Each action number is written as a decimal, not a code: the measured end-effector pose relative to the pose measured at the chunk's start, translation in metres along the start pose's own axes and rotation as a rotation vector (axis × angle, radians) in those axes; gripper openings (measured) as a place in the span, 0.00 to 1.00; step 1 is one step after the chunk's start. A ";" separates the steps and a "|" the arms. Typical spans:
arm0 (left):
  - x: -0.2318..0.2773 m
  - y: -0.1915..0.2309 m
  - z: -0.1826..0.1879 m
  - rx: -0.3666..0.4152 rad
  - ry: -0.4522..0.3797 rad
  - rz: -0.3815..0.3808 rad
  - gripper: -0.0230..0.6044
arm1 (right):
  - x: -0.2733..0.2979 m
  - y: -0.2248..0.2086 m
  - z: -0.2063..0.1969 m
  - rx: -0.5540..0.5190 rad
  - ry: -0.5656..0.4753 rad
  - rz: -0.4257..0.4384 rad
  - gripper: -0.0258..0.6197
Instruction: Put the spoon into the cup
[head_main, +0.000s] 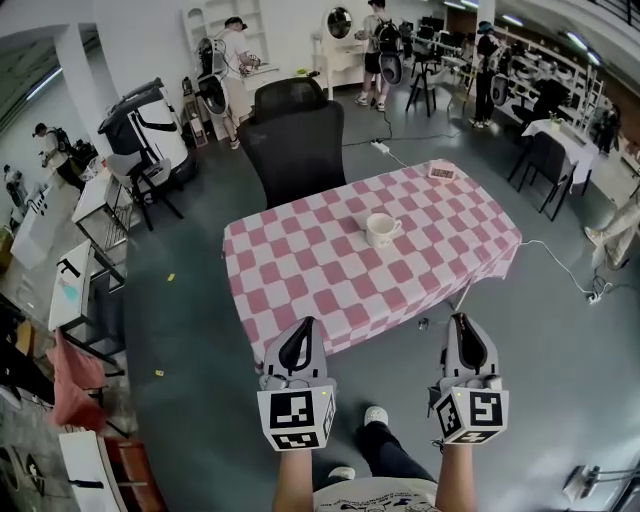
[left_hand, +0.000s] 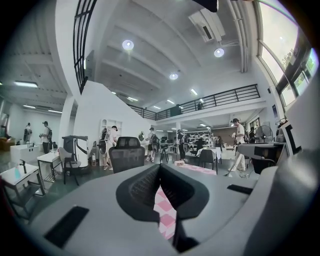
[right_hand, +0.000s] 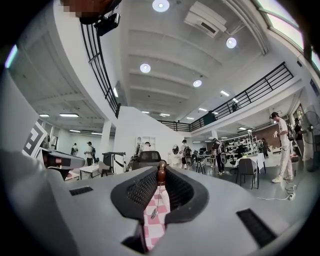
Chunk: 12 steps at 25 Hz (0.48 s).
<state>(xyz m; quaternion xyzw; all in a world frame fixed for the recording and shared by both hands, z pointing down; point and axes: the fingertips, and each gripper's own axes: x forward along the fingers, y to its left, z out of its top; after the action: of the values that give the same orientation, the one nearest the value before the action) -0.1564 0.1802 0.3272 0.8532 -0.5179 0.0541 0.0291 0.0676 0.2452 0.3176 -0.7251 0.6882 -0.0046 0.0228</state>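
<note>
Right gripper (right_hand: 161, 169) clamped on spoon (right_hand: 161, 176) by brown handle end, bowl dangling below. Left gripper (left_hand: 160, 167) closed, empty. Cup (head_main: 380, 229) on desk (head_main: 300, 285), well ahead of both. Carrying and dropping in not yet done.

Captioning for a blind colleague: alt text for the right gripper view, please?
The right gripper is shut on a spoon, brown handle pinched at the jaw tips, bowl hanging down. Pink checked tablecloth shows below; a black office chair stands beyond.
</note>
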 end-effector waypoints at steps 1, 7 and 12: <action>0.010 -0.002 0.004 0.002 -0.002 0.005 0.06 | 0.010 -0.006 0.002 0.000 -0.002 0.005 0.13; 0.068 -0.010 0.026 0.007 -0.020 0.039 0.06 | 0.069 -0.041 0.016 -0.004 -0.021 0.045 0.13; 0.114 -0.015 0.037 0.007 -0.023 0.066 0.06 | 0.115 -0.066 0.021 0.003 -0.025 0.070 0.13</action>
<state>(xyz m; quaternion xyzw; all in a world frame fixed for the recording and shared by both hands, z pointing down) -0.0891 0.0831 0.3046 0.8363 -0.5459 0.0472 0.0185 0.1402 0.1338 0.2962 -0.7004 0.7129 0.0042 0.0328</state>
